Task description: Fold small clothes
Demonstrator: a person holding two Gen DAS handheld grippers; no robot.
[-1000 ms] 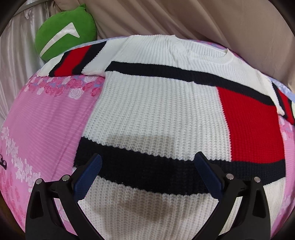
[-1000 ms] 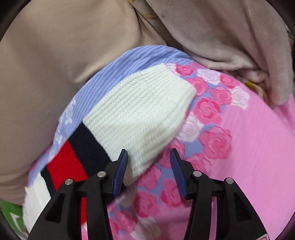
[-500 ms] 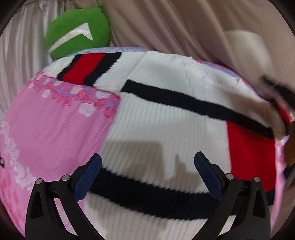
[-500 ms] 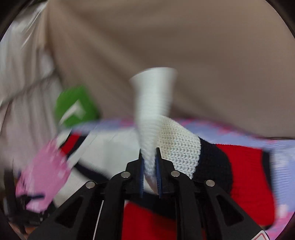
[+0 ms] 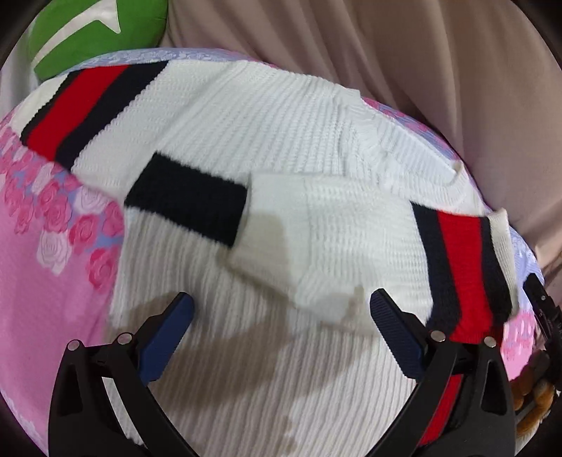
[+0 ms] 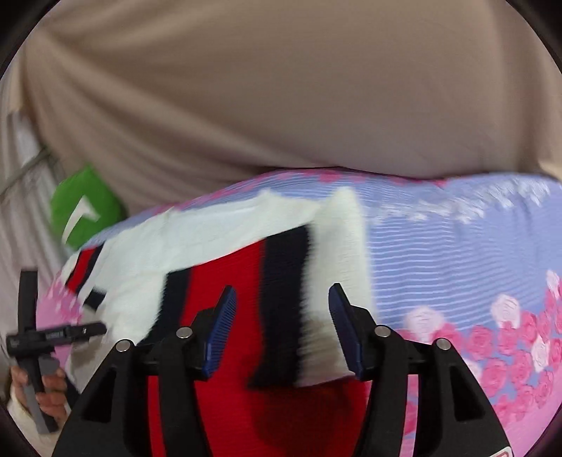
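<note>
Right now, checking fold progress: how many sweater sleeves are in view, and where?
2. One sleeve is folded across the sweater chest; the other sleeve lies spread out toward the green cushion.

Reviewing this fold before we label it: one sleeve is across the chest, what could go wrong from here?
1. The folded sleeve lies skewed and rumpled on the sweater; later folds may lock that in.
2. The right gripper, whose jaws have just been opening, hangs low over the sleeve's striped part and could snag it.
3. The other sleeve is spread out; the open left gripper is far from it.
</note>
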